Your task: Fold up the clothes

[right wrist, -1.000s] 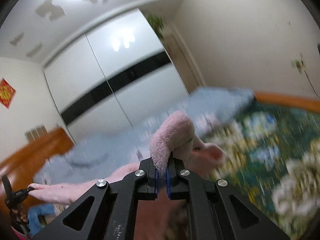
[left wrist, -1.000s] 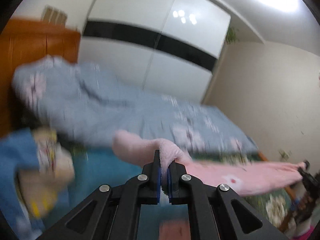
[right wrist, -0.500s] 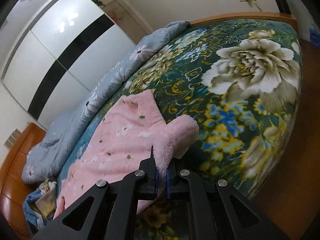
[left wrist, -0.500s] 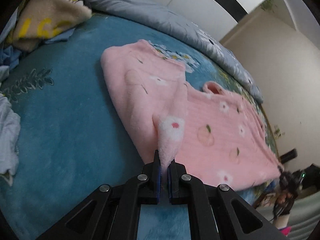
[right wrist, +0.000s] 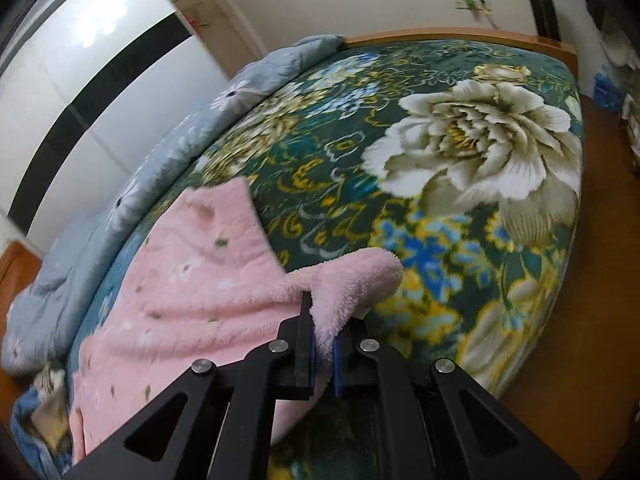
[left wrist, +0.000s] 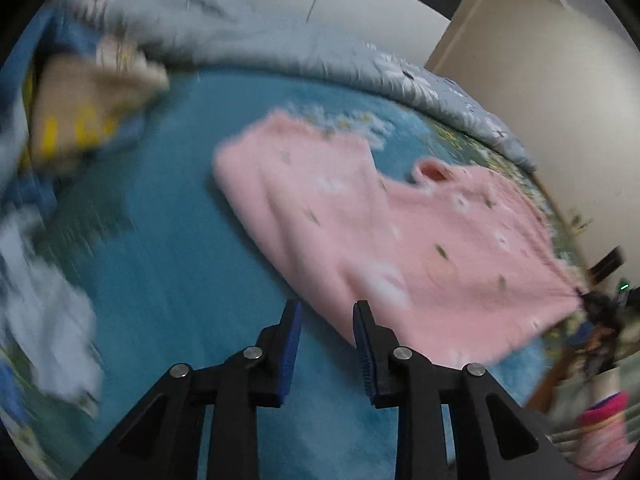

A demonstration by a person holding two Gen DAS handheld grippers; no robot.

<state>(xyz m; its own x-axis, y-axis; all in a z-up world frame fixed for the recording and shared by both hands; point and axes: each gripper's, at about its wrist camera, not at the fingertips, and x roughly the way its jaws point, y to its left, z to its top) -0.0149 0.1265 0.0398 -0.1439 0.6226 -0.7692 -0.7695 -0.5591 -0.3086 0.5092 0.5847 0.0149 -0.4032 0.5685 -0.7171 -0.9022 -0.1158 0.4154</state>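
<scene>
A pink fleece top (left wrist: 400,236) with small flower prints lies spread flat on the bed's teal blanket (left wrist: 168,264). My left gripper (left wrist: 326,312) is open and empty, just off the top's near edge. In the right wrist view the same pink top (right wrist: 192,280) lies on the flowered bedspread (right wrist: 460,152). My right gripper (right wrist: 322,312) has its jaws slightly parted, with a fold of the top's corner still lying between them.
A grey-blue flowered quilt (left wrist: 280,44) runs along the far side of the bed; it also shows in the right wrist view (right wrist: 168,152). A pile of other clothes (left wrist: 76,112) lies at the left. The wooden bed edge and floor (right wrist: 580,280) are at the right.
Both grippers lowered the pink top from the air and spread it flat on the bed. My left gripper then opened and let go. My right jaws have parted a little.
</scene>
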